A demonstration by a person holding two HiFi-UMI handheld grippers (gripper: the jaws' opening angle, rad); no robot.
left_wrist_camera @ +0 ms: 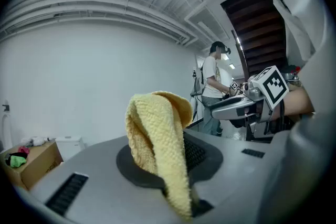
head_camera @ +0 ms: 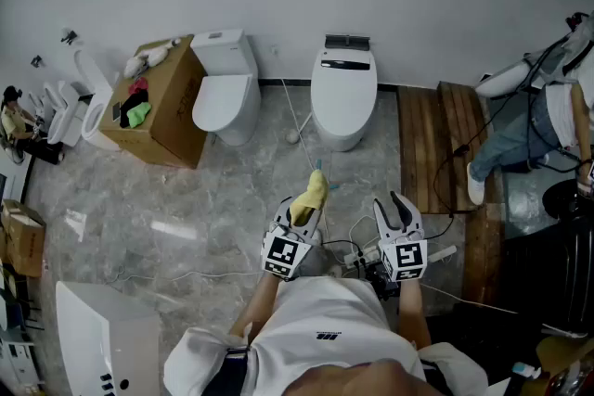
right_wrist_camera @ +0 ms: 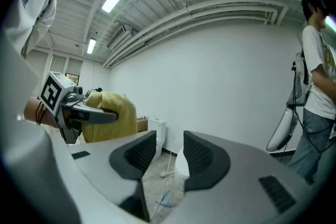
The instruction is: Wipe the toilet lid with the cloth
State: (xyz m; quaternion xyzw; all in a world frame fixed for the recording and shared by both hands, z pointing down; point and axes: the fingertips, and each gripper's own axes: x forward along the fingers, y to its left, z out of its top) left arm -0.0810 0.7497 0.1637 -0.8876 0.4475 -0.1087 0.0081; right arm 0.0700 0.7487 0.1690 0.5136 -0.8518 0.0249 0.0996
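A: What is filling most of the scene?

B: A grey marbled floor (head_camera: 232, 190) is spreading out under the person. A white oval toilet with a dark panel at its back (head_camera: 343, 134) is standing against the wall, with its smooth white closed lid (head_camera: 343, 88) facing up.

A: Where is that lid lying from the grippers?

B: It is sitting ahead of both and well apart from them, its long axis running away from the person toward the wall. The left gripper (head_camera: 306, 210) is pointing roughly at the lid's near end. The right gripper (head_camera: 393, 202) is hanging just right of that line. Neither is looking clearly nearer.

A: And the fingers?

B: The left ones are clamping a yellow waffle-weave cloth (left_wrist_camera: 157, 139), which is flopping over their tips. The right fingers (right_wrist_camera: 139, 152) are standing parted and gripping nothing, with only the toilet showing through the gap.

A: So wiping is not underway?

B: Seemingly not. The cloth is needing to travel forward and down onto the lid first.
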